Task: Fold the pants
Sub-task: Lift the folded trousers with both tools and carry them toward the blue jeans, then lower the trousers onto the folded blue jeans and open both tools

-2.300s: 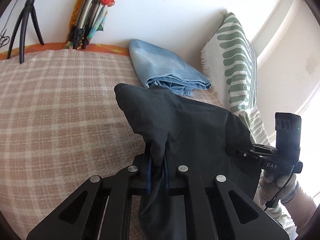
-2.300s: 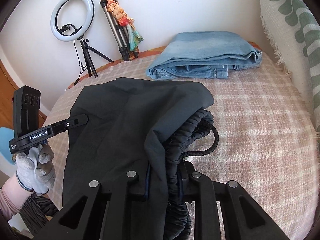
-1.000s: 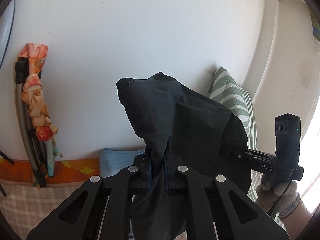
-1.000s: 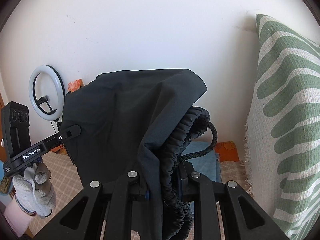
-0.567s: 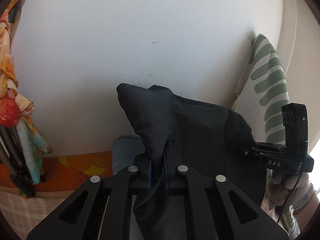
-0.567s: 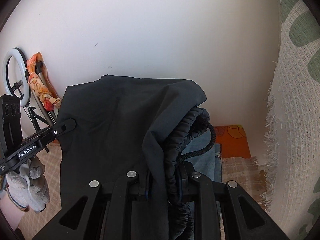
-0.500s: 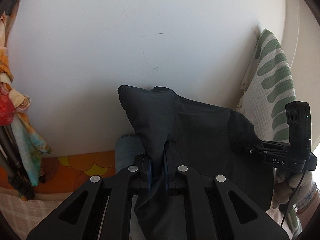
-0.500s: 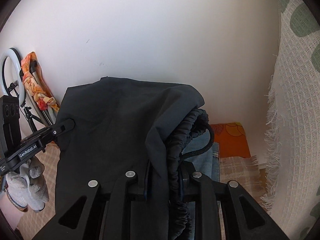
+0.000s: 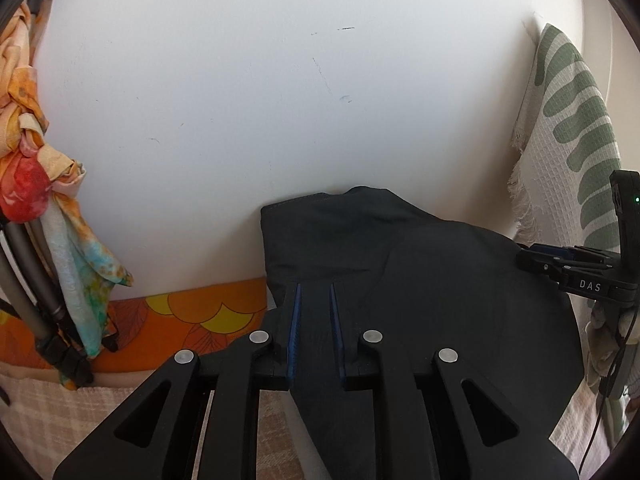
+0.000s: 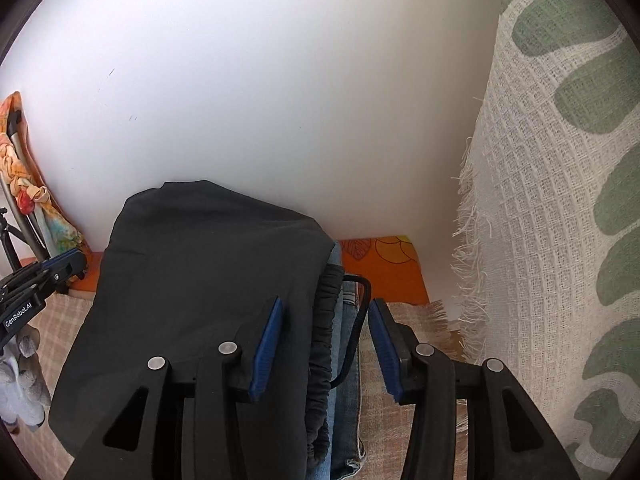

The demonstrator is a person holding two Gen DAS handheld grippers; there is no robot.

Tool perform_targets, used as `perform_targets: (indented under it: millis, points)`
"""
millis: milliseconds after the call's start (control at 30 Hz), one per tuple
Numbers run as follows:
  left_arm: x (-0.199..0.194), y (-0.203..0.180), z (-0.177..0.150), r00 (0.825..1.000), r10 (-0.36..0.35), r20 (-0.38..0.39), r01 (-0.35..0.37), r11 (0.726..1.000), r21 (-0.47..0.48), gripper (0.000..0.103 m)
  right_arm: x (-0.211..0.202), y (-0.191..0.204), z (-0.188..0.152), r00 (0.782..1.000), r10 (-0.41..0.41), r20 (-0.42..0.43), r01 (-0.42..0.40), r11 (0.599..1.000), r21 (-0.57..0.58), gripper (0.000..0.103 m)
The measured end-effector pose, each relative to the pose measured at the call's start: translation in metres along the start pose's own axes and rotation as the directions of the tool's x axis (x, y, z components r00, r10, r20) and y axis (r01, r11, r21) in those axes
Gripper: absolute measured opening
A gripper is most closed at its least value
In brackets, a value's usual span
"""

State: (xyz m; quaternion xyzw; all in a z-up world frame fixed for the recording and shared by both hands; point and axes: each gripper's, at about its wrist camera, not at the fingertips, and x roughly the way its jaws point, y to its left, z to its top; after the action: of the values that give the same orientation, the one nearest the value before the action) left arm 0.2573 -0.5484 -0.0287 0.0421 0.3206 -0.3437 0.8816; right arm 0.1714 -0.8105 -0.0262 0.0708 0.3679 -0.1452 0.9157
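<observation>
Resting on a folded pair of blue jeans (image 10: 347, 364) at the foot of the white wall (image 9: 240, 100), the black pants (image 9: 440, 300) look folded into a compact bundle and set down on the stack; the fold itself appears done, and what seems left is letting go and drawing both tools back clear of the cloth.

The left gripper (image 9: 314, 334) has its jaws just starting to part; a strip of the dark fabric lies between its blue pads (image 9: 295, 332), and whether they still pinch it cannot be told from the wrist view.

The right gripper (image 10: 320, 354) is opening, its jaws standing well apart; the gathered elastic waistband (image 10: 326, 344) and its black drawstring (image 10: 356, 336) lie loose in the gap, nearer the left-hand pad, touching neither firmly, so nothing is held on that side.

The bundle lies close against the wall, with an orange patterned cover (image 10: 384, 268) showing at the wall's base beside it, a green-and-white woven throw (image 10: 560, 220) hanging to the right of the wall, and a scarf-wrapped tripod (image 9: 48, 240) leaning on the wall's left.
</observation>
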Motion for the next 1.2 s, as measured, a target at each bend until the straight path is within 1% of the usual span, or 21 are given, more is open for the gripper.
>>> perform_targets:
  millis: [67, 200, 267, 333, 467, 533, 667, 733, 767, 800, 867, 933, 1000, 1033, 1100, 1133, 1200]
  points:
    - [-0.008, -0.003, -0.001, 1.000, -0.007, -0.004, 0.007, 1.000, 0.011, 0.012, -0.011, 0.000, 0.002, 1.000, 0.010, 0.020, -0.010, 1.000, 0.010, 0.047]
    - [-0.037, -0.005, -0.008, 1.000, -0.029, -0.006, 0.030, 0.999, 0.019, 0.012, -0.043, 0.008, -0.006, 0.998, 0.031, 0.062, -0.033, 0.999, 0.036, 0.047]
    - [-0.050, -0.014, -0.008, 1.000, -0.029, -0.003, 0.029, 0.999, 0.037, 0.012, -0.061, 0.014, -0.011, 0.996, 0.040, 0.076, -0.044, 0.998, 0.043, 0.049]
    - [-0.063, -0.024, -0.007, 1.000, -0.030, 0.006, 0.030, 0.998, 0.056, 0.012, -0.078, 0.018, -0.017, 0.995, 0.039, 0.090, -0.043, 0.998, 0.041, 0.052]
    - [-0.103, -0.031, -0.013, 0.999, -0.026, 0.023, 0.024, 0.996, 0.090, 0.012, -0.107, 0.025, -0.025, 0.993, 0.021, 0.113, -0.023, 0.999, 0.023, 0.053]
    - [-0.122, -0.031, -0.015, 0.999, -0.030, 0.026, 0.028, 0.995, 0.096, 0.012, -0.125, 0.033, -0.030, 0.992, 0.016, 0.129, -0.019, 1.000, 0.021, 0.060]
    - [-0.159, -0.033, -0.021, 0.998, -0.038, 0.045, 0.034, 0.995, 0.098, 0.012, -0.157, 0.049, -0.047, 0.989, 0.003, 0.146, -0.005, 1.000, 0.013, 0.064]
    - [-0.176, -0.035, -0.026, 0.998, -0.037, 0.048, 0.032, 0.994, 0.101, 0.012, -0.170, 0.060, -0.054, 0.988, -0.005, 0.156, 0.004, 1.000, 0.009, 0.070]
    - [-0.184, -0.034, -0.029, 0.998, -0.038, 0.049, 0.033, 0.994, 0.100, 0.015, -0.177, 0.064, -0.058, 0.986, -0.011, 0.163, 0.009, 1.000, 0.014, 0.071]
    - [-0.193, -0.035, -0.032, 0.998, -0.041, 0.050, 0.036, 0.994, 0.099, 0.024, -0.184, 0.069, -0.062, 0.986, -0.016, 0.168, 0.013, 1.000, 0.016, 0.074]
    - [-0.209, -0.034, -0.040, 0.997, -0.044, 0.063, 0.037, 0.994, 0.100, 0.038, -0.195, 0.080, -0.073, 0.984, -0.029, 0.175, 0.027, 1.000, 0.015, 0.078]
    - [-0.224, -0.034, -0.047, 0.997, -0.043, 0.072, 0.035, 0.994, 0.100, 0.038, -0.209, 0.090, -0.082, 0.982, -0.062, 0.179, 0.062, 0.998, 0.005, 0.084]
    - [-0.237, -0.032, -0.054, 0.996, -0.040, 0.075, 0.033, 0.995, 0.099, 0.039, -0.222, 0.102, -0.093, 0.976, -0.096, 0.198, 0.097, 0.995, 0.005, 0.086]
    - [-0.244, -0.031, -0.058, 0.996, -0.042, 0.073, 0.035, 0.995, 0.098, 0.040, -0.230, 0.107, -0.098, 0.974, -0.097, 0.206, 0.097, 0.995, 0.008, 0.087]
    - [-0.258, -0.029, -0.067, 0.996, -0.044, 0.074, 0.037, 0.994, 0.099, 0.055, -0.243, 0.118, -0.108, 0.972, -0.090, 0.218, 0.086, 0.996, 0.028, 0.089]
    - [-0.265, -0.027, -0.072, 0.996, -0.041, 0.077, 0.034, 0.994, 0.101, 0.057, -0.248, 0.123, -0.113, 0.971, -0.086, 0.221, 0.080, 0.996, 0.037, 0.091]
    - [-0.280, -0.026, -0.081, 0.996, -0.035, 0.079, 0.026, 0.993, 0.111, 0.058, -0.258, 0.133, -0.123, 0.969, -0.097, 0.227, 0.088, 0.995, 0.048, 0.092]
